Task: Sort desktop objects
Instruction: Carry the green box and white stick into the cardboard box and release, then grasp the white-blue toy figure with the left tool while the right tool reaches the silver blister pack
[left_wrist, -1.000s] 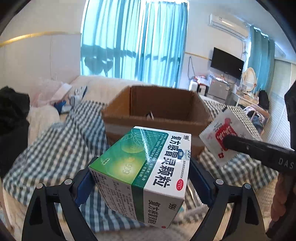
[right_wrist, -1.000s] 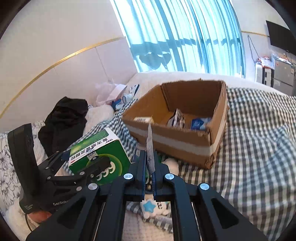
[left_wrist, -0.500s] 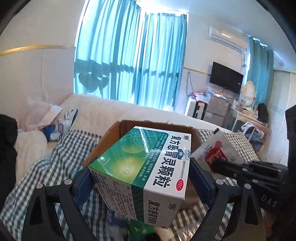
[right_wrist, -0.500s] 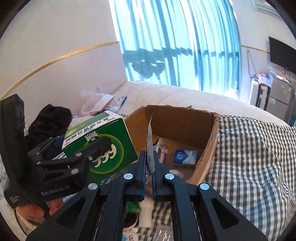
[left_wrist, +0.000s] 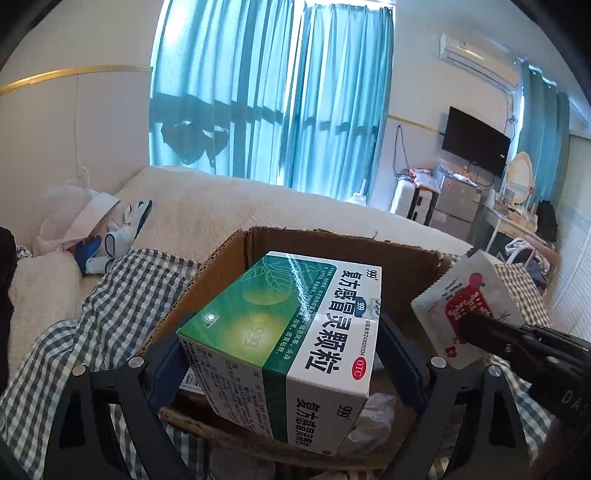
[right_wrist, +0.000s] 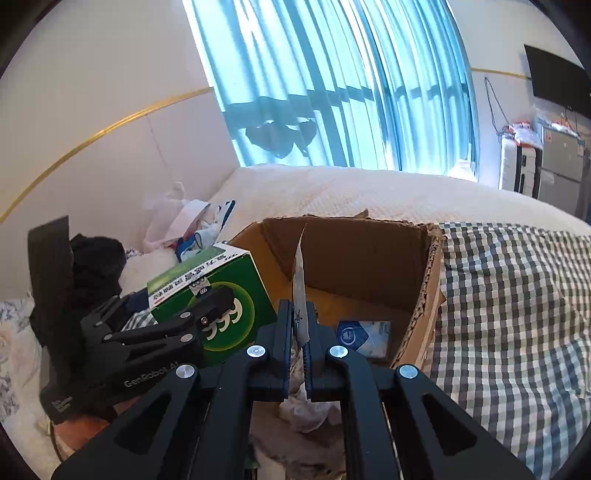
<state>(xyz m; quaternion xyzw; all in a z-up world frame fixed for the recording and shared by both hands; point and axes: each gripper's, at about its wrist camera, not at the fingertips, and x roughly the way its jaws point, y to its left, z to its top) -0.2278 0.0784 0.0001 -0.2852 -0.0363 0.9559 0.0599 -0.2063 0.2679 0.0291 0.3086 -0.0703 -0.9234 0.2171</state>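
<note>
Over the box: a green and white cardboard medicine carton is held above the open brown cardboard box, which sits on a blue and white checked cloth.
Left tongs: the left gripper is closed tight on the medicine carton, one blue pad pressed on each side.
Right tongs: the right gripper is pinched together on a thin white sachet with a red label, held edge-up above the box.
Carton feel: it is judged to be light and stiff, with flat, shiny sides. It could slip if squeezed softly and could dent if squeezed too hard.
Carton hold: the two wide flat sides are best taken, near the middle, as is done now.
Sachet feel: it is judged to be very light, thin and bendy, so it may flop or flutter.
Sachet hold: one edge is best pinched flat between the pads.
Inside the box: a small blue and white packet and some crumpled white wrapping are seen at the bottom.
Next step: both things look ready to be let go into the box.
</note>
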